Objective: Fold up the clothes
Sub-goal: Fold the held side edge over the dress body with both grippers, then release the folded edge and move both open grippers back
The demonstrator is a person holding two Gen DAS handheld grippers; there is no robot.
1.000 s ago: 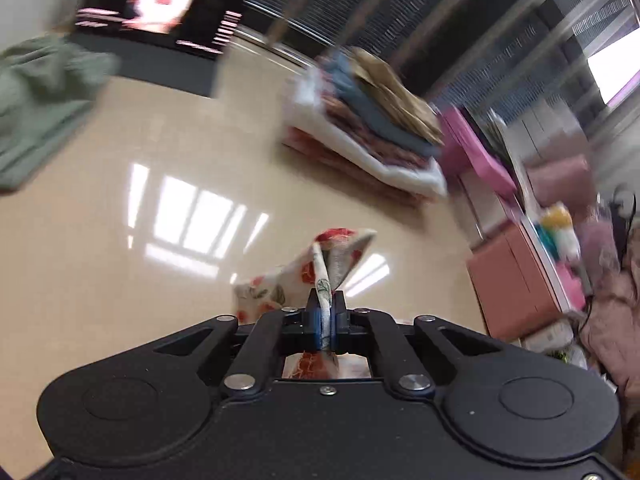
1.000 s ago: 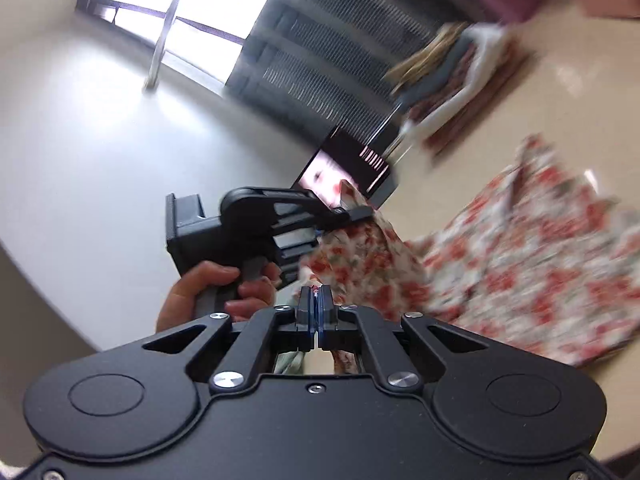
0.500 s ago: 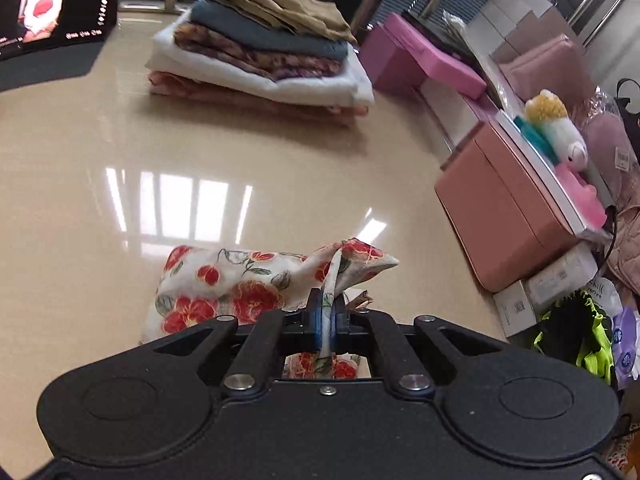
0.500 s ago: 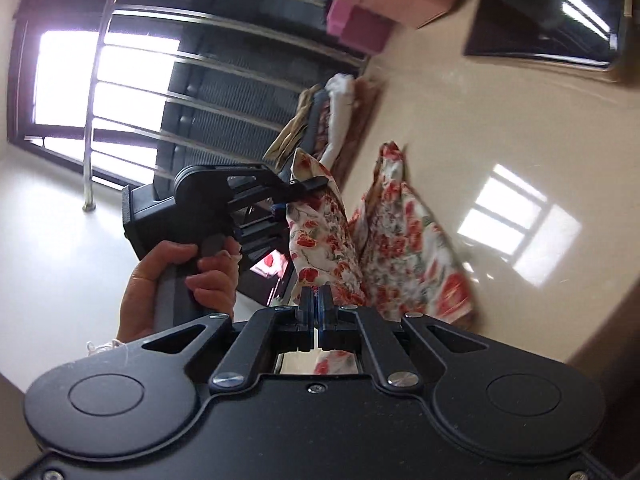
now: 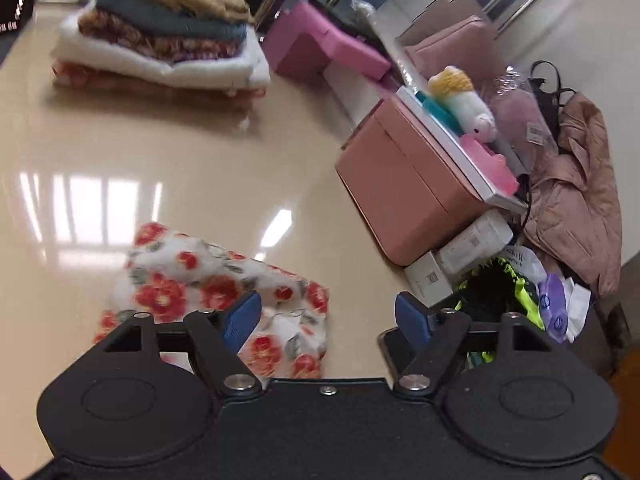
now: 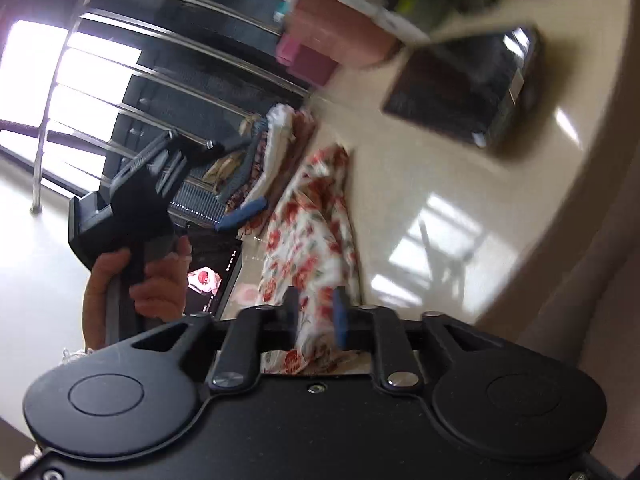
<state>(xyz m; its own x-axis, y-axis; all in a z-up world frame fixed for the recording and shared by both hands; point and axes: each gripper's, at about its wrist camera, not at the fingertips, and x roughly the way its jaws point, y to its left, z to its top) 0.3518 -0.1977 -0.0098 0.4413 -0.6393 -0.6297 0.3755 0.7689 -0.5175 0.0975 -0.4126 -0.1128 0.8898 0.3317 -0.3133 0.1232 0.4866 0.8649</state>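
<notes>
Floral garment (image 5: pixel 224 292) released onto table, left hand-held gripper (image 5: pixel 328 316) opening above it

Bare glossy tabletop (image 5: pixel 192 152) ahead, folded stack (image 5: pixel 160 40) far left, pink boxes (image 5: pixel 404 184) crowding right edge.

Each wrist camera looked forward past its own fingers, close above the floral cloth (image 5: pixel 216 292), which both views shared
</notes>
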